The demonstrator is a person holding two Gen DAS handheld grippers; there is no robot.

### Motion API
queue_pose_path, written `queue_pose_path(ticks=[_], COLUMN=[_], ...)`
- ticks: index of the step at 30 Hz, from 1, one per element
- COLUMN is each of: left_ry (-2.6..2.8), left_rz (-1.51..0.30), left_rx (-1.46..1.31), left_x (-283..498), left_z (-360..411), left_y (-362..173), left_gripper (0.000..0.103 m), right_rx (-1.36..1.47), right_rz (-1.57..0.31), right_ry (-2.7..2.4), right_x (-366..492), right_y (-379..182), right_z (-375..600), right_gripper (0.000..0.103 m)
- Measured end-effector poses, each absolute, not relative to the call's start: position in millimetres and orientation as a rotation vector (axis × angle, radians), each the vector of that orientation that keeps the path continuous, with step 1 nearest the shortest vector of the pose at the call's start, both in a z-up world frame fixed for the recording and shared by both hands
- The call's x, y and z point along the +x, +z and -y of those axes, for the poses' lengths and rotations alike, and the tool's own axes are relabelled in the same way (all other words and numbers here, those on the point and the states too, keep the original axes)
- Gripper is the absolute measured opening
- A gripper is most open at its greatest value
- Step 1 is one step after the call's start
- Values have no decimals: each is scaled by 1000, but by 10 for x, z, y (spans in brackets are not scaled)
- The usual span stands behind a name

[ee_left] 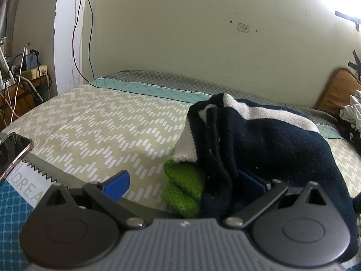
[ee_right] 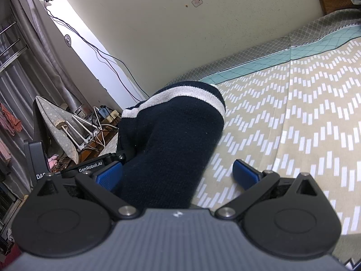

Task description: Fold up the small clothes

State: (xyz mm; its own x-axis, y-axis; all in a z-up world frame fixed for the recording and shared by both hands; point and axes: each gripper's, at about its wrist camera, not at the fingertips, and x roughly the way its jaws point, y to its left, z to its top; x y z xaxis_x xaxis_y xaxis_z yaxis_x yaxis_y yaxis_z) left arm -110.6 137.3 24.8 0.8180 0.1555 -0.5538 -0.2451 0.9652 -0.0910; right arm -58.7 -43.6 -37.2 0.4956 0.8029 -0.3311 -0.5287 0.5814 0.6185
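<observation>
Both grippers, left [ee_left: 182,181] and right [ee_right: 178,176], gape; navy sweater [ee_left: 259,140] (white-striped) lies lengthwise toward the wall [ee_left: 203,33].

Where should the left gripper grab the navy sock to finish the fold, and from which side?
Take the navy sock at its green toe end, coming in from the left gripper's open left side. That end sits raised and layered between the wide-open jaws, offering a clear edge. The right gripper, also open, straddles the white-striped cuff end.
</observation>
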Motion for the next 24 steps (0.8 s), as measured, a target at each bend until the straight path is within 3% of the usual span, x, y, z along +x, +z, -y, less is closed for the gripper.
queue_pose_path(ticks=[24], left_ry=[206], left_rz=[-571], left_rx=[-133], left_x=[-1104], left_z=[-1357], left_y=[256], left_gripper=[103], right_rx=[465], right_rz=[-642], right_ry=[835], right_x=[-555], right_y=[-361], right_z=[440], right_gripper=[103])
